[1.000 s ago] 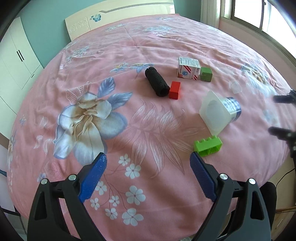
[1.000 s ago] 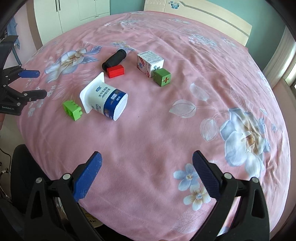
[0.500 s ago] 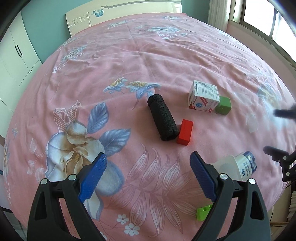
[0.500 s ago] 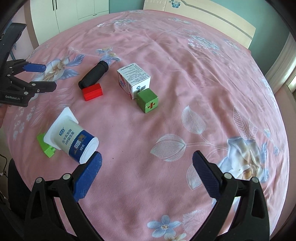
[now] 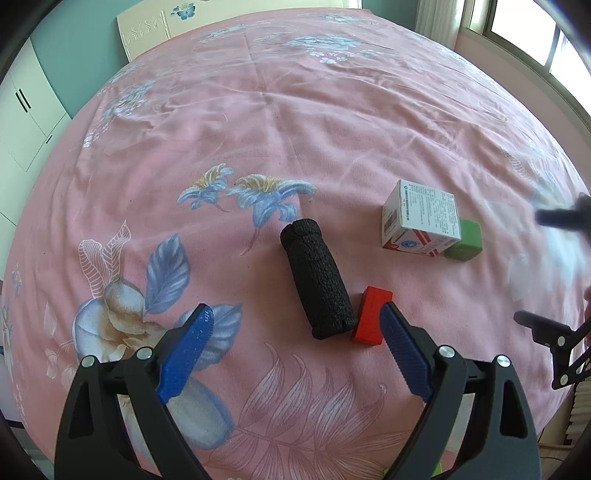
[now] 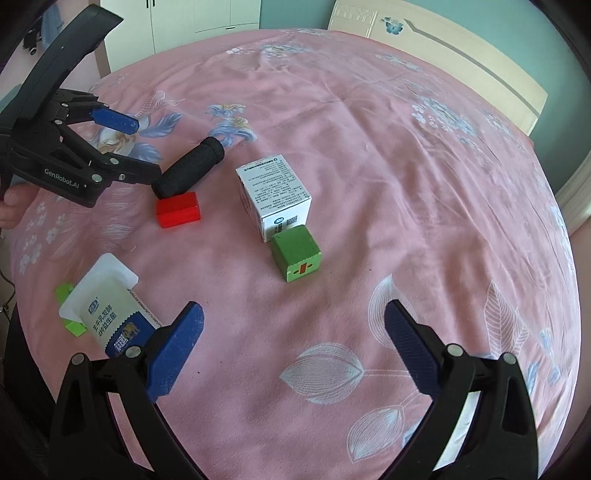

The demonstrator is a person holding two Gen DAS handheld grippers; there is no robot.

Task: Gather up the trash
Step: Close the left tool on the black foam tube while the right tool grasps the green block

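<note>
On the pink flowered bedspread (image 5: 295,122) lie a black foam roll (image 5: 318,286), a red block (image 5: 371,320), a white carton (image 5: 423,218) and a green cube (image 5: 464,244). My left gripper (image 5: 295,349) is open and empty, just short of the roll and red block. In the right wrist view, my right gripper (image 6: 293,345) is open and empty, the white carton (image 6: 275,196) and green cube (image 6: 296,253) ahead of it. A tipped yogurt cup (image 6: 107,308) lies by its left finger, over a green brick (image 6: 66,295). The left gripper (image 6: 138,147) shows there by the roll (image 6: 189,167).
A headboard (image 6: 439,48) stands at the far end of the bed. White wardrobes (image 5: 22,122) stand to the left and a window (image 5: 528,33) to the right. The bed's edge runs below both grippers.
Both grippers have moved forward over the bed. The roll and red block now sit close before the left gripper; the carton and cube are nearer the right gripper. Both stay open.
</note>
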